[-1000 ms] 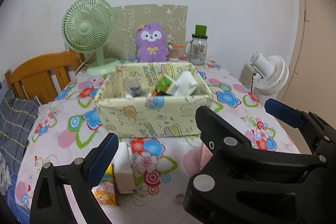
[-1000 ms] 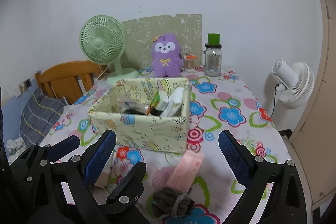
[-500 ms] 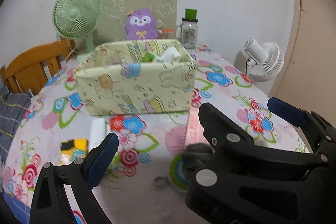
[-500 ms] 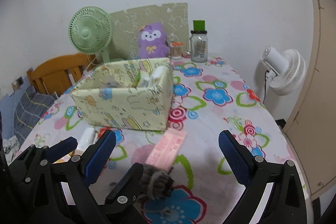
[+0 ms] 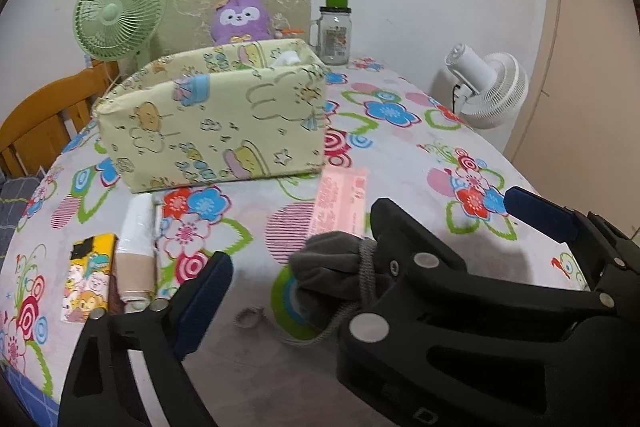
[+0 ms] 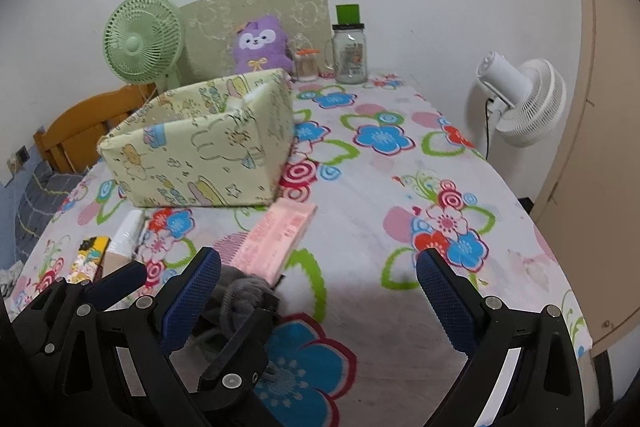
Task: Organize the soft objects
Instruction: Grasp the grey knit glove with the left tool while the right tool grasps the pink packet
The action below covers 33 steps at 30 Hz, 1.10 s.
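Observation:
A grey drawstring pouch [image 5: 332, 267] lies on the floral tablecloth, between the fingers of my open left gripper [image 5: 372, 247]; it also shows in the right wrist view [image 6: 240, 293]. A pink packet [image 5: 342, 199] lies just beyond it, also seen in the right wrist view [image 6: 276, 241]. The yellow-green patterned box [image 5: 212, 123] stands further back with items inside. My right gripper [image 6: 316, 291] is open and empty, low over the table's near edge, to the right of the pouch. The left gripper's fingers [image 6: 116, 281] show at lower left of the right wrist view.
A white roll [image 5: 136, 227] and a yellow cartoon packet [image 5: 88, 275] lie at left. A green fan [image 5: 120, 15], purple plush [image 5: 240, 19] and glass jar [image 5: 336, 35] stand at the back. A white fan [image 5: 488, 87] stands off the right edge. A wooden chair [image 5: 40, 123] is left.
Both grippers have dropped lower and moved closer to the table. The left gripper's fingers now sit around the grey pouch. The box looks larger and its inside is mostly hidden.

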Motion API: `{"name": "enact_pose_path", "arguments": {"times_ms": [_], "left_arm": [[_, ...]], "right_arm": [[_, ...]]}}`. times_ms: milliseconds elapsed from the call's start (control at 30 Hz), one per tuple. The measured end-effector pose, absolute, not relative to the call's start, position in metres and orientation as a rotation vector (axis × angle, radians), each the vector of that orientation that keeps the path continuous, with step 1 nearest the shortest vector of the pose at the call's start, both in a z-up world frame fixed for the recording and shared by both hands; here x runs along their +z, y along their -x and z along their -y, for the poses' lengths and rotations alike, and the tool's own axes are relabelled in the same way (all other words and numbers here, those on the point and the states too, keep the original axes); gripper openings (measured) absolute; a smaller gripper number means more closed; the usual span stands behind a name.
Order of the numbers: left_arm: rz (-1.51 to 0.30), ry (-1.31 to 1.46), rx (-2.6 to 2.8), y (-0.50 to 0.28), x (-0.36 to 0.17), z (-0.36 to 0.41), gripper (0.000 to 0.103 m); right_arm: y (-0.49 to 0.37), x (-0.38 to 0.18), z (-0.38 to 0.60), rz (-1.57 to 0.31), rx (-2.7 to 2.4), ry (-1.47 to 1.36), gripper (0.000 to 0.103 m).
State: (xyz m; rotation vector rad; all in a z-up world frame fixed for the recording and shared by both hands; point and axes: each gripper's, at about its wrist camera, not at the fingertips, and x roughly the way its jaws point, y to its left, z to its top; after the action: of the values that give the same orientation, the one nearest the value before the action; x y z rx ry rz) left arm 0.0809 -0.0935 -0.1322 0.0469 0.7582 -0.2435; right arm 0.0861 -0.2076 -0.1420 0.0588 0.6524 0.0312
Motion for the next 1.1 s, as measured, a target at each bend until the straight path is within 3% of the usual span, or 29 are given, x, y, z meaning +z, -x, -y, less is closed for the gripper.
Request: {"name": "enact_pose_path", "arguments": {"times_ms": [267, 433, 900, 1100], "left_arm": [[-0.778, -0.085, -0.282, -0.084, -0.138, 0.110, 0.067], [-0.775, -0.101, -0.283, -0.086, -0.139, 0.115, 0.061], [-0.726, -0.135, -0.231, -0.089, -0.126, 0.094, 0.057], [-0.725, -0.168, -0.198, -0.100, -0.126, 0.080, 0.056]], "right_arm": [[-0.090, -0.150, 0.220, -0.677, 0.008, -0.073, 0.100], [-0.091, -0.154, 0.224, -0.685, 0.006, -0.083, 0.100], [-0.099, -0.144, 0.200, -0.654, 0.040, -0.071, 0.100], [-0.111, -0.146, 0.187, -0.666, 0.023, -0.072, 0.094]]}}
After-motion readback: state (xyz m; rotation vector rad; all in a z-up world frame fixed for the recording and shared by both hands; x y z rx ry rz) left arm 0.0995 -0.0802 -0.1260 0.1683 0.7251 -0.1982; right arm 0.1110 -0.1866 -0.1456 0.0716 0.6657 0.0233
